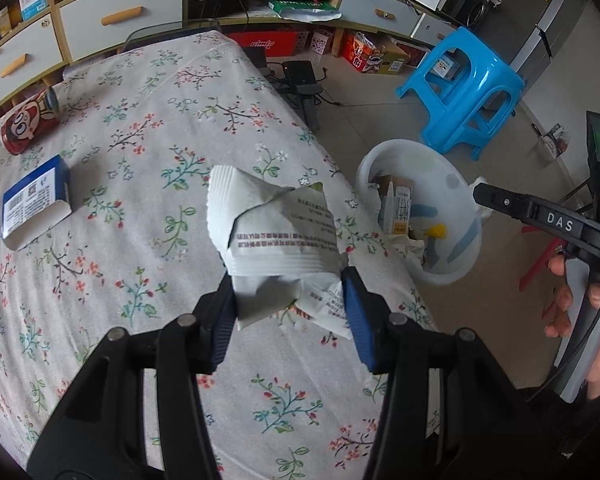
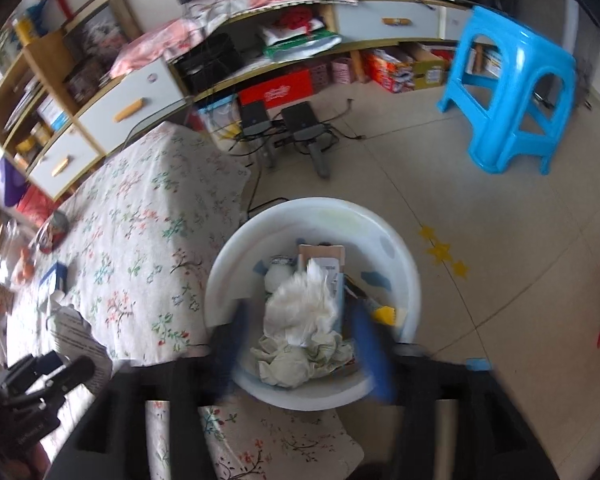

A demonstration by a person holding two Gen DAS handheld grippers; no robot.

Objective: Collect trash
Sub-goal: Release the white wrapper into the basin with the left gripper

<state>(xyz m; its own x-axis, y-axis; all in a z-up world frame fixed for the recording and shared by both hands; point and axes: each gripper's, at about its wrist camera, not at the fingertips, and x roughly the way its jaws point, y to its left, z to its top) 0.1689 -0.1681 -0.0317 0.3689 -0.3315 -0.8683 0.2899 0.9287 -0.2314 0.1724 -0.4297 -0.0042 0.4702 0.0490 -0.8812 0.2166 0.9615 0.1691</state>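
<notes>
a floral tablecloth [image 1: 148, 128] covers the table beside a white basin [image 2: 404, 280] on the tiled floor. the left gripper [image 1: 290, 312] clamps a crumpled white printed wrapper [image 1: 272, 232] above the cloth. the right gripper [image 2: 300, 344] hangs over the basin, jaws apart, with a white crumpled tissue [image 2: 304, 304] between them, apparently loose.

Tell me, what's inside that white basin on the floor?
The white basin holds crumpled white tissue, a cardboard box and yellow scraps; whatever lies beneath is hidden.
</notes>
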